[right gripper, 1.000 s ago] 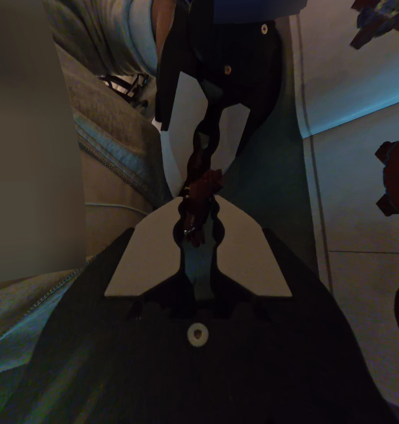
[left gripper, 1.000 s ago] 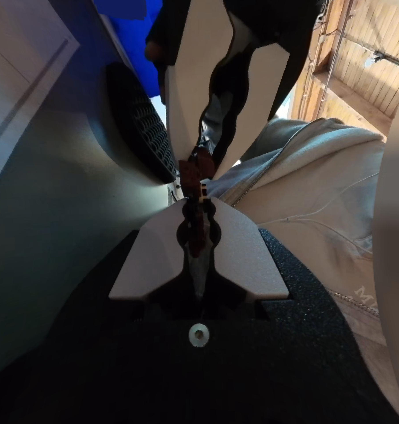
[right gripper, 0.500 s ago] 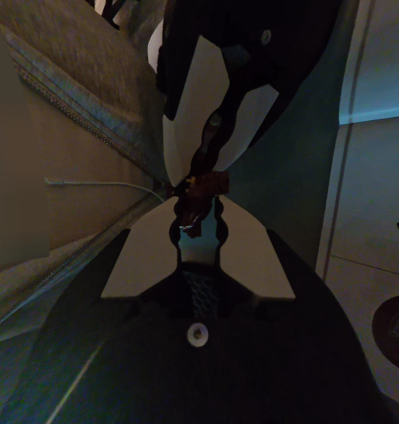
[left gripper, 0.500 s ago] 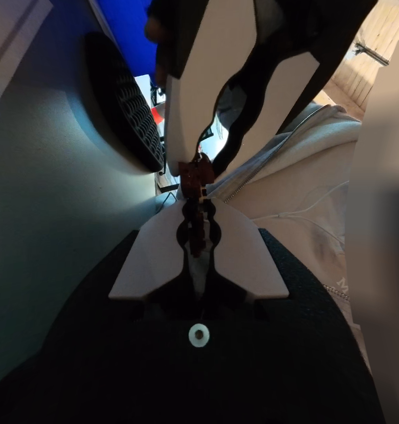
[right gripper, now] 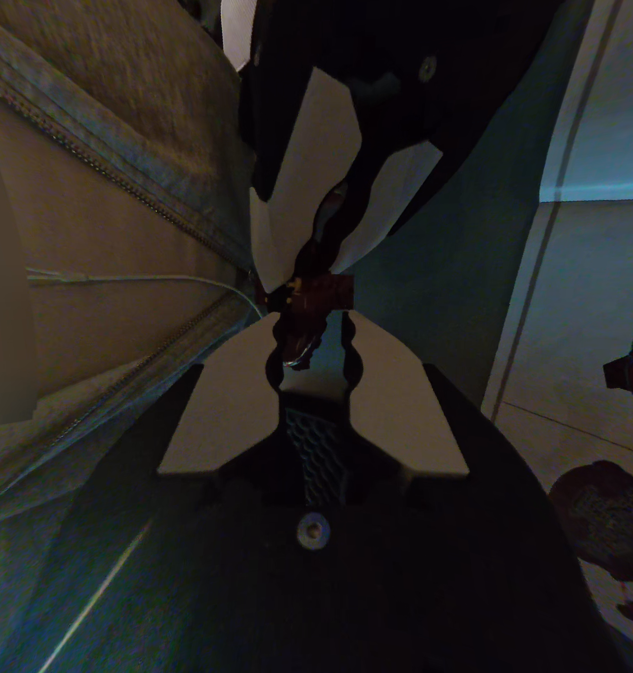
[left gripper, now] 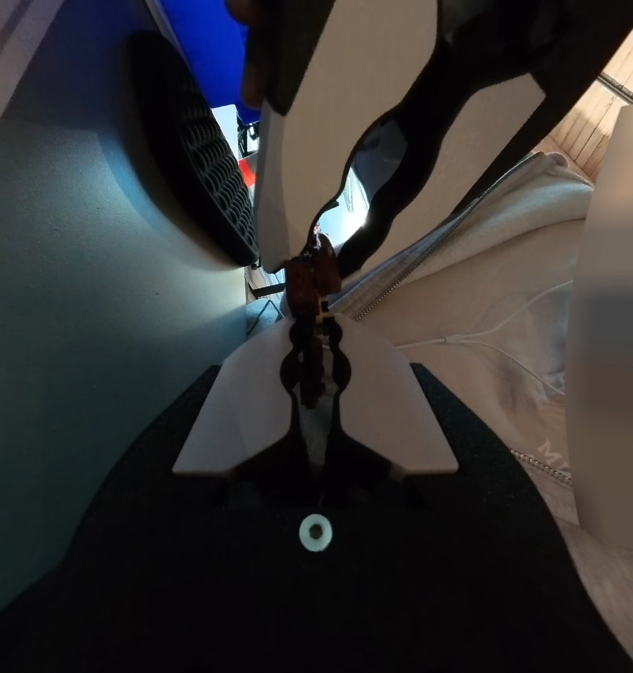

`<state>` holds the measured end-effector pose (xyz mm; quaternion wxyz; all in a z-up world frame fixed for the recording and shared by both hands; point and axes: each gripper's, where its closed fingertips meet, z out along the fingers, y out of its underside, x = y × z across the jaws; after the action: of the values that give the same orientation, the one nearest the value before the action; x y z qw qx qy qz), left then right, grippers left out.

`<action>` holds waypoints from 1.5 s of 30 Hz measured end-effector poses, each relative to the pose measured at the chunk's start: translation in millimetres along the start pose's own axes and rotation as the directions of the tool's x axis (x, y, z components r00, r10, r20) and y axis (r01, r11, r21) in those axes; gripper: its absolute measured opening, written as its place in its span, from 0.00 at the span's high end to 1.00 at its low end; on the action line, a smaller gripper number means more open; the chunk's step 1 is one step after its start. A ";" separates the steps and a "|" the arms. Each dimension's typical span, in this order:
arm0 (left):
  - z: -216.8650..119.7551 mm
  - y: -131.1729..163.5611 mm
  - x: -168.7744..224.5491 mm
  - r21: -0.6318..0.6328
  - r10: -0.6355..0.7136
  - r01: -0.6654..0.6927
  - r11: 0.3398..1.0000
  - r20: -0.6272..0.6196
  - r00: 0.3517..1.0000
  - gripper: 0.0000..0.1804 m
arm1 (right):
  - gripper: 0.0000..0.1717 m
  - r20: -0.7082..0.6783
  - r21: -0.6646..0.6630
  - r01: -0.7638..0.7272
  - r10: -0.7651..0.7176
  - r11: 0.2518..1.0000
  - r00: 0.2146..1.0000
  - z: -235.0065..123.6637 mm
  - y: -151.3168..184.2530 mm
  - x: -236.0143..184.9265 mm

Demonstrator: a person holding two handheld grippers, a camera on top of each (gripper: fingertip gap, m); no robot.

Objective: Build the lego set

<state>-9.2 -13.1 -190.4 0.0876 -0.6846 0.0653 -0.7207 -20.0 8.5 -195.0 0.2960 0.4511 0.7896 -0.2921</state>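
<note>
Two grippers meet tip to tip over one small reddish-brown block piece [left gripper: 313, 287]. The left gripper [left gripper: 314, 329] has its jaws nearly closed, pressing it. The right gripper [right gripper: 309, 322] has its jaws wider — a gap shows beside one pad. One pale zipped hoodie [left gripper: 471, 291] bears partly hidden lettering; three dark brown pieces [right gripper: 599, 510] lie on the counter [right gripper: 562, 327].

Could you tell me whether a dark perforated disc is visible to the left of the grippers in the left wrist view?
Yes, a dark perforated disc lies left of both grippers.
</note>
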 end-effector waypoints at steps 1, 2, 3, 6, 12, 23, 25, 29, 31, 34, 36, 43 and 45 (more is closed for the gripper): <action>-0.3 -0.5 -0.1 0.003 -0.001 0.001 1.000 0.001 1.000 0.93 | 0.85 0.004 0.003 -0.004 0.004 1.000 1.000 -0.2 -0.7 0.0; -0.5 -0.8 0.0 0.006 -0.001 0.001 1.000 0.000 1.000 0.93 | 0.85 0.009 0.008 -0.008 0.008 1.000 1.000 -0.5 -1.0 0.2; -0.9 -1.3 -0.1 0.011 0.001 -0.001 1.000 0.001 1.000 0.93 | 0.85 0.015 0.013 -0.015 0.015 1.000 1.000 -0.7 -1.1 0.2; -0.2 -0.6 -1.0 0.009 0.014 -0.015 1.000 0.014 1.000 0.93 | 0.85 0.031 0.015 -0.019 0.019 1.000 0.999 1.5 0.3 0.6; 2.5 3.7 -3.2 -0.019 0.075 -0.074 0.997 0.057 0.996 0.93 | 0.86 0.131 0.021 -0.055 0.052 0.998 0.990 7.4 1.8 -5.3; 3.6 11.6 -7.5 -0.140 0.240 -0.217 0.966 0.179 0.954 0.93 | 0.90 0.320 0.033 -0.122 0.105 0.992 0.941 15.8 2.9 -17.1; 2.1 10.6 -9.8 -0.139 0.241 -0.216 0.966 0.200 0.950 0.93 | 0.90 0.305 0.052 -0.117 0.096 0.992 0.947 16.2 2.4 -13.8; 0.5 9.6 -10.3 -0.136 0.243 -0.218 0.966 0.208 0.947 0.93 | 0.91 0.316 0.100 -0.121 0.083 0.988 0.945 16.0 1.2 -12.0; 1.1 9.8 -10.9 -0.136 0.245 -0.221 0.966 0.204 0.948 0.93 | 0.91 0.313 0.105 -0.103 0.066 0.989 0.948 17.3 2.4 -12.4; 4.5 14.4 -11.6 -0.172 0.266 -0.235 0.957 0.191 0.945 0.92 | 0.91 0.328 0.081 -0.090 0.058 0.993 0.943 21.8 5.3 -15.9; 5.0 17.1 -7.2 -0.181 0.256 -0.229 0.956 0.145 0.956 0.92 | 0.91 0.355 0.089 -0.099 0.061 0.991 0.933 20.9 3.6 -18.9; -9.4 -1.4 0.3 -0.004 0.242 -0.244 0.970 0.161 0.957 0.83 | 0.91 0.307 0.145 -0.078 0.030 0.986 0.951 11.1 -7.6 -18.3; -16.3 -9.9 -1.5 0.045 0.246 -0.261 0.964 0.211 0.946 0.81 | 0.91 0.263 0.126 -0.057 0.022 0.990 0.965 10.5 -8.0 -15.8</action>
<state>-25.7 -3.6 -190.7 0.2106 -0.7371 0.1172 -0.6314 -18.3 -11.1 -188.8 0.3725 0.4431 0.7136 -0.3946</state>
